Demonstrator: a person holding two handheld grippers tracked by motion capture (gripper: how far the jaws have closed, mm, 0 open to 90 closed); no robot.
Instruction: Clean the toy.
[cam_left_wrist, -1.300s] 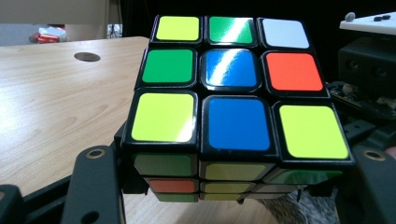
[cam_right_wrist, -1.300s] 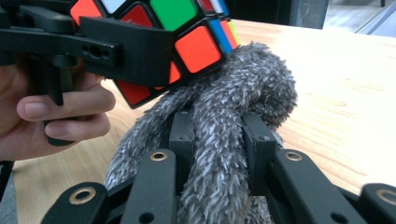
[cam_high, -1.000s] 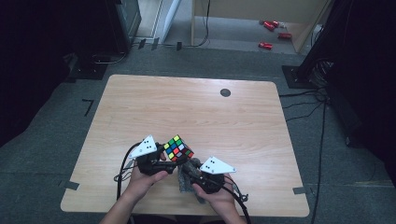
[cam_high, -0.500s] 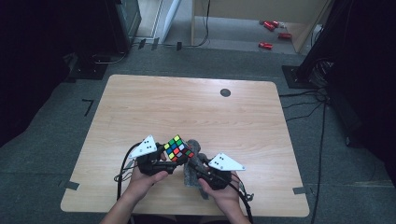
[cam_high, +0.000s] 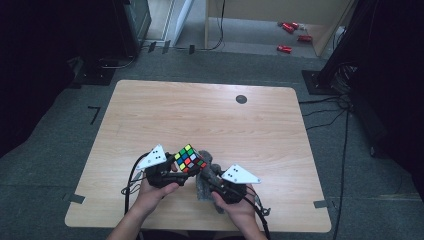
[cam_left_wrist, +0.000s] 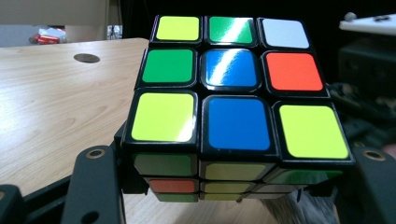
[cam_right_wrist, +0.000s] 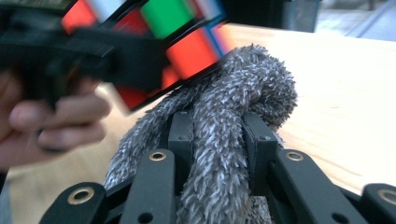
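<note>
A scrambled puzzle cube (cam_high: 189, 158) (cam_left_wrist: 236, 107) with coloured stickers is held just above the wooden table near its front edge. My left gripper (cam_high: 172, 170) (cam_left_wrist: 233, 186) is shut on the cube's lower sides, one jaw on each flank. A grey fluffy cloth (cam_high: 206, 175) (cam_right_wrist: 224, 140) is bunched between the jaws of my right gripper (cam_high: 212, 176) (cam_right_wrist: 219, 140), which is shut on it. The cloth's top presses against the cube (cam_right_wrist: 154, 42) from the right and below. A hand (cam_right_wrist: 51, 121) holds the left gripper.
The wooden table (cam_high: 210, 120) stretches away bare, with a round dark grommet (cam_high: 241, 99) (cam_left_wrist: 87, 58) near its far edge. Cables (cam_high: 131, 180) trail from both grippers over the front edge. Red objects (cam_high: 284, 48) lie on the floor beyond.
The right gripper with the cloth has shifted slightly right and up along the cube's side. The left gripper and the cube have stayed about where they were.
</note>
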